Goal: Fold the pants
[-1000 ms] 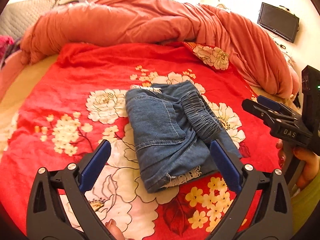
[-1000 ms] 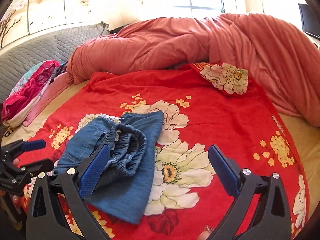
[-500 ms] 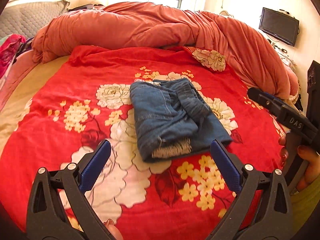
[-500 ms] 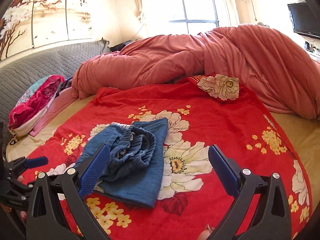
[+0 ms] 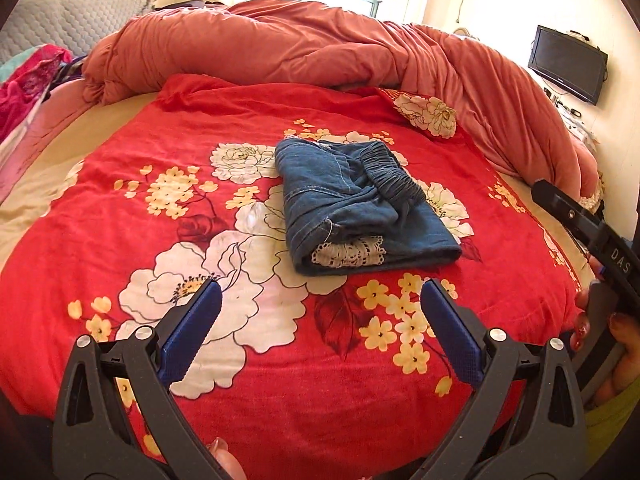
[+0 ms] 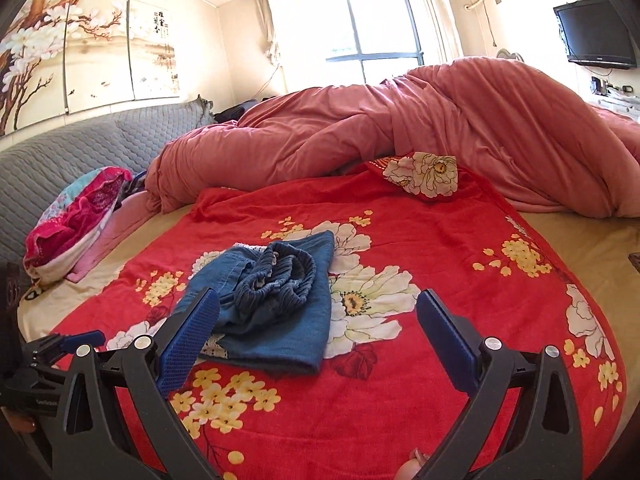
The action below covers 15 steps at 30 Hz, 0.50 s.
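The left tongs (image 5: 320, 336) stood wide open at the bottom of the frame, blue pads apart and holding nothing, hovering above the red floral blanket (image 5: 192, 280). The right tongs (image 6: 318, 340) were likewise spread wide and empty; in the left wrist view they showed at the right edge, gripped by a hand (image 5: 612, 344). Just beyond both tongs lay the folded denim pants (image 5: 360, 208), a compact bundle in the middle of the frame, elastic waistband on top and a lace trim at the near end. Behind, across the upper frame, a salmon duvet (image 5: 304, 52) was heaped on the bed
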Available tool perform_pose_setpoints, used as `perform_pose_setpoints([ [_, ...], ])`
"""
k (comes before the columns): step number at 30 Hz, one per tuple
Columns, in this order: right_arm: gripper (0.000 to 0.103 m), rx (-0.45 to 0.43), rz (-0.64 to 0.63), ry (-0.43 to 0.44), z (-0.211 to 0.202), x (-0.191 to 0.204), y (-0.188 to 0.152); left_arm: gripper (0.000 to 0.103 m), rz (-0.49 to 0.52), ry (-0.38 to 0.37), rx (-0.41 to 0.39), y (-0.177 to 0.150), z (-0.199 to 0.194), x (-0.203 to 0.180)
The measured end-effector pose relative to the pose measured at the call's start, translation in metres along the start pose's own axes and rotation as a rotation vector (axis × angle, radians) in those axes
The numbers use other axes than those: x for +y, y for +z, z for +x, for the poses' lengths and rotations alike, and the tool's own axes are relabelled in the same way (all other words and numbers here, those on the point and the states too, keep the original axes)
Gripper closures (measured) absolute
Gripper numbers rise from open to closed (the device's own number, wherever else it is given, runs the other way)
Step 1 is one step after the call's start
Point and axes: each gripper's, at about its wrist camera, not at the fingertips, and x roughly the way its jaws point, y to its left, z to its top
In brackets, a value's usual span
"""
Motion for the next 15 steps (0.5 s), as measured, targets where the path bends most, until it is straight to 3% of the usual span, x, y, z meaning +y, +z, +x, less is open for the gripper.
perform_pose_setpoints([
  [4,0.005,0.0,-0.038,-0.021,-0.008,0.009,-0.01,0.01,-0.01,-0.002,0.009,-0.006,-0.003,0.003],
  [11,0.005,0.116,-0.032,0.018,-0.005,0.018,-0.032,0.01,-0.038,0.0,0.042,-0.02,-0.006,0.006],
  [15,0.005,0.14,-0.022,0.004,-0.007,0.02,-0.04,0.01,-0.037,0.004,0.068,-0.027,-0.002,0.006],
])
